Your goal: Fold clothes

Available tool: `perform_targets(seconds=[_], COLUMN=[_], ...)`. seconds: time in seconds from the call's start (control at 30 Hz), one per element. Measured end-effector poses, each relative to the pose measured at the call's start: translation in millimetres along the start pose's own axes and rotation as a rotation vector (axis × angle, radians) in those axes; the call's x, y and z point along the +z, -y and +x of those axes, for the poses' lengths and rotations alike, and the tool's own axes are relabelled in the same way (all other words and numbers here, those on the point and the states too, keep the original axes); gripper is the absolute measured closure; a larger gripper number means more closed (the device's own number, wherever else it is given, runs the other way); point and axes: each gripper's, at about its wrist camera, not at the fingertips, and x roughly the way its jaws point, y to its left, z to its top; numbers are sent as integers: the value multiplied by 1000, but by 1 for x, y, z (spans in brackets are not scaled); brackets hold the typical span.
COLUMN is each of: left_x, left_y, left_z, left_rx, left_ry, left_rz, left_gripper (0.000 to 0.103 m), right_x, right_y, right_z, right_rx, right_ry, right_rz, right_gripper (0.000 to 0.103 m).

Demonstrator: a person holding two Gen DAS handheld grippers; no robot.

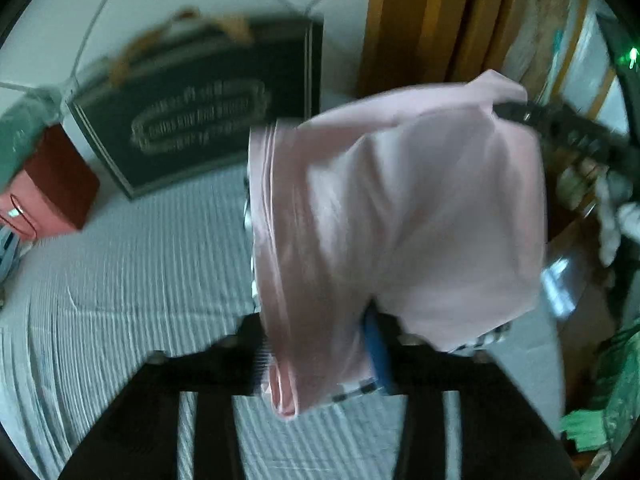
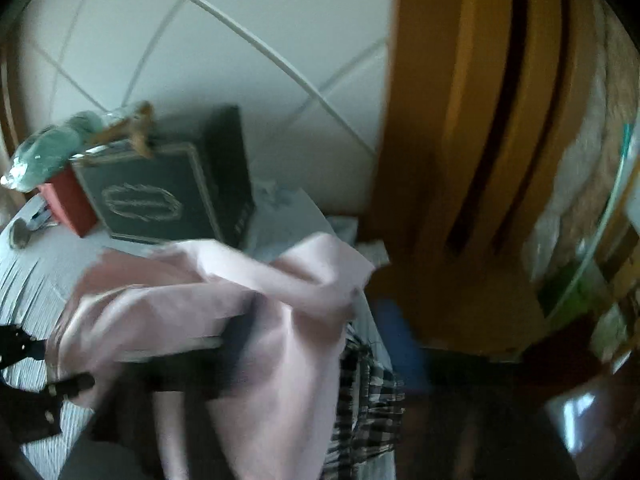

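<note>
The pink garment hangs lifted in front of the left hand-held gripper, draped over both of its fingers; the fingers appear clamped on the fabric, with the blue finger pad pressed against the cloth. The garment's upper corner is pinched by the right hand-held gripper, which enters from the upper right of the left wrist view. In the right wrist view, the pink garment covers that gripper's fingers, and motion blur hides the exact grip. A plaid garment hangs just beside the pink one. Ahead lie the ribbed white bedcover and a dark box.
</note>
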Motion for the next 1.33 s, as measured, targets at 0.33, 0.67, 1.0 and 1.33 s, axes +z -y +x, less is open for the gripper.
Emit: perform_targets(seconds=[0.33,0.67,1.0,1.33], left_x=[0,-9,-13,-15], left_y=[-5,22,47,56], left_z=[-32,-49,-56,-52], left_rx=[-38,-41,-27,-10], left_ry=[72,51,61,45], left_rz=[-8,5,51,64], left_gripper=[26,26,26,26], right_x=[-13,-39,-69,-72], right_y=[14,-3,-5,-3], right_z=[-38,-74,-76,-71], right_rx=[19,49,56,61], right_ry=[90,84,29,14], right_rz=[88,83,86,96], right_gripper=[0,0,0,0])
